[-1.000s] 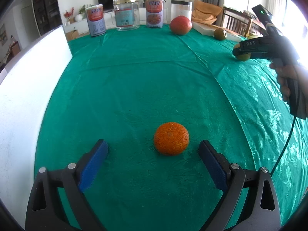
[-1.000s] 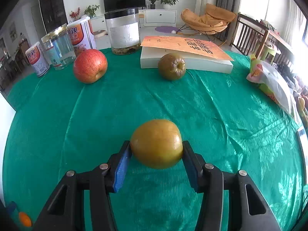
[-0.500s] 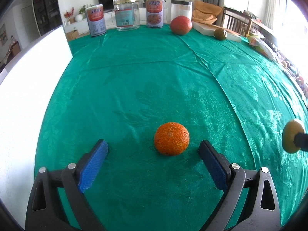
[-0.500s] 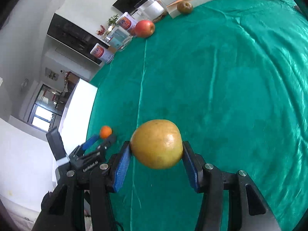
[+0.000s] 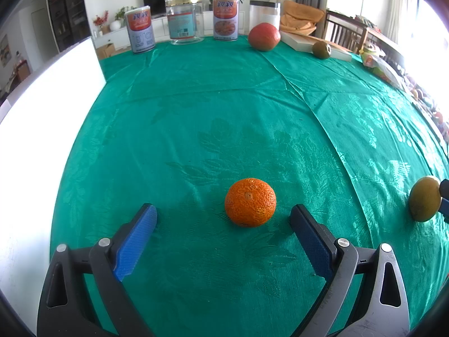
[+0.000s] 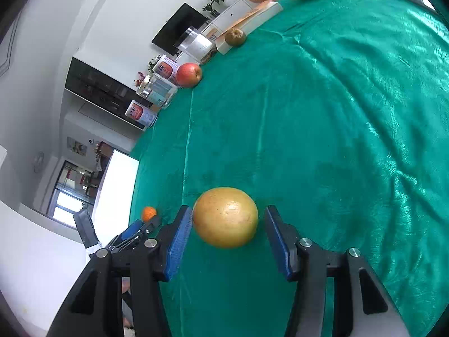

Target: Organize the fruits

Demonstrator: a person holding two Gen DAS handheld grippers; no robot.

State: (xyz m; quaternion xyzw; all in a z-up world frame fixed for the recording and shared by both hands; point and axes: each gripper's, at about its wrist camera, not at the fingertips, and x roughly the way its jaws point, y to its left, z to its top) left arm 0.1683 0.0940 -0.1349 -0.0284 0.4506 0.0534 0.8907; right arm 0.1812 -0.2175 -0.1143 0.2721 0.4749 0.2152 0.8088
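Note:
An orange (image 5: 249, 202) lies on the green tablecloth (image 5: 196, 112) between the wide-apart fingers of my open left gripper (image 5: 223, 210), touching neither pad. In the right wrist view a yellow-green pear (image 6: 226, 217) sits low on the cloth inside my right gripper (image 6: 228, 216). That gripper's left pad (image 6: 182, 233) is against the pear, while a narrow gap shows at the right pad. From the left wrist view the same pear (image 5: 423, 202) appears at the right edge, with a tip of the right gripper (image 5: 444, 196) behind it. The orange (image 6: 148, 213) and left gripper (image 6: 140, 226) lie to the pear's left.
At the far edge stand two printed cans (image 5: 139, 32), a clear jar (image 5: 183, 19) and a white canister (image 5: 263, 11). A red apple (image 5: 263, 37) and a brown pear (image 5: 321, 50) lie beside a flat book (image 5: 297, 39). A white board (image 5: 42, 140) borders the left side.
My right gripper swung with the pear from the far right to close beside the left gripper, rolling as it went. A gap has appeared at its right pad. The left gripper stayed still.

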